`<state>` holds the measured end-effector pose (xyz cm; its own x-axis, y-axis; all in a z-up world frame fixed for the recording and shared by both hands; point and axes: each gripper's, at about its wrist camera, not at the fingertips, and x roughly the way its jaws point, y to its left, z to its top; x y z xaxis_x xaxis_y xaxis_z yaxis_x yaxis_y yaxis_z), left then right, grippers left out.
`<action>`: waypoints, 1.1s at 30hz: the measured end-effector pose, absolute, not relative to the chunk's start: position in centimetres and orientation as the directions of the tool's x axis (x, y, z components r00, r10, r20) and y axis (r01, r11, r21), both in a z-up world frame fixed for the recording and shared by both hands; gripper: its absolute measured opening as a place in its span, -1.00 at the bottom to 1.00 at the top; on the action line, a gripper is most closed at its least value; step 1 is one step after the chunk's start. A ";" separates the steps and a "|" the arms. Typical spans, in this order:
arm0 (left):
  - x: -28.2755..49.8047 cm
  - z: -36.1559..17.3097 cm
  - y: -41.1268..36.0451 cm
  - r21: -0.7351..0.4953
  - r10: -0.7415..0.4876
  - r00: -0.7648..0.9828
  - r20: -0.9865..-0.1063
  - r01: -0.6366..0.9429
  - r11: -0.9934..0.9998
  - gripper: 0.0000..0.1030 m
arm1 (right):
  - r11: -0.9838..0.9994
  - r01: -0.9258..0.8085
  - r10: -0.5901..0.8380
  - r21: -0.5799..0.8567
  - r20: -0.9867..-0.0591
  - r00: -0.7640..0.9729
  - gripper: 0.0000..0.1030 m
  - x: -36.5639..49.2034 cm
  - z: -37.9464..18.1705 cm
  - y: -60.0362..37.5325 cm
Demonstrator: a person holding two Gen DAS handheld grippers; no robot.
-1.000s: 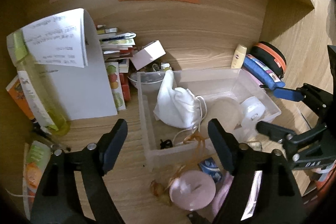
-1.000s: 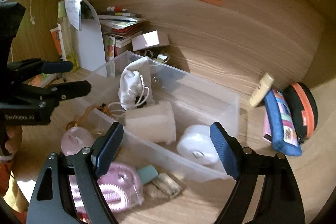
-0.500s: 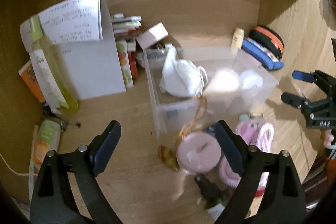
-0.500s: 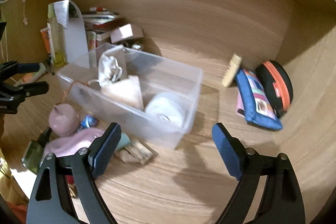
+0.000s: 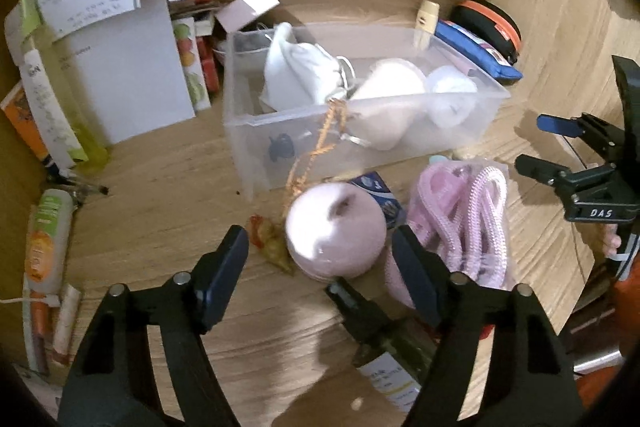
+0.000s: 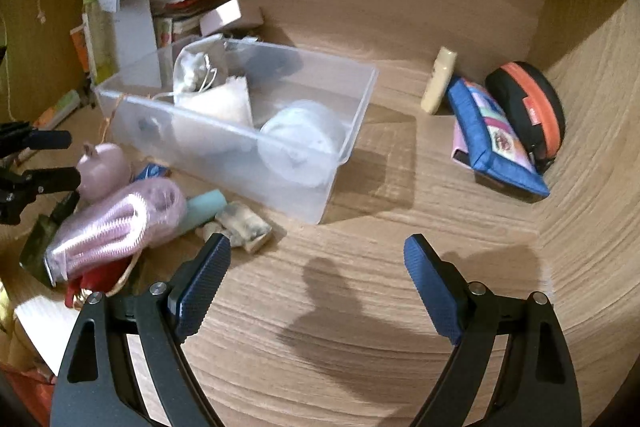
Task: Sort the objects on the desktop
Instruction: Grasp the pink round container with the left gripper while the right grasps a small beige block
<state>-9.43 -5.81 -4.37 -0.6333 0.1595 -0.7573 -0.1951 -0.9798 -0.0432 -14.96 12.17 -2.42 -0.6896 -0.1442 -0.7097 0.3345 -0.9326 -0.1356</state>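
Desktop objects lie scattered on the light wooden desk point(image 6: 360, 307) in front of the clear rectangular plastic bin point(image 5: 248, 147), which already holds a white drawstring cloth pouch point(image 5: 300, 75), a cream cone-shaped item point(image 5: 388, 99) and a white roll point(image 5: 452, 95).

The left gripper point(image 5: 320, 259) points down at the round pale-pink apple-shaped object point(image 5: 336, 231), which rests on the desk just in front of the bin. Its jaws have just been closing, yet they remain spread: the pink object sits partly between the fingertips, with the pads apparently not pressing on it, although blur makes the right-hand contact uncertain. The right gripper point(image 6: 316, 255) hovers over bare desk with its fingers spread wide and nothing between them.

Hazards from this position:
- An orange braided cord point(image 5: 316, 151) hangs over the bin wall and ends beside the pink object. If it is attached, lifting could drag on the bin or its contents.
- The pink object is round and smooth; an off-centre grip could squeeze it out sideways.
- The bagged pink coiled rope point(image 5: 468, 223) touches or nearly touches the right finger, and a dark green bottle point(image 5: 384, 355) lies beneath the jaws. Either could be pinched together with the target.
- The small amber wrapped item point(image 5: 268, 247) beside the left finger could be pushed away.
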 end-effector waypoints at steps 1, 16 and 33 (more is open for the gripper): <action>-9.5 -4.4 -5.7 -0.045 0.162 -0.631 -0.759 -0.197 -0.979 0.43 | -0.931 0.339 -0.146 -0.138 -0.710 -0.689 0.68 -14.9 -2.6 12.1; -11.6 -5.8 -5.1 -0.077 0.186 -0.558 -0.809 -0.213 -0.974 0.20 | -0.915 0.394 -0.202 -0.080 -0.756 -0.623 0.13 -17.6 -4.3 11.6; -13.2 -6.8 -4.7 -0.074 0.192 -0.551 -0.812 -0.229 -0.971 0.21 | -0.855 0.507 -0.233 -0.109 -0.793 -0.563 -0.17 -17.4 -6.1 8.8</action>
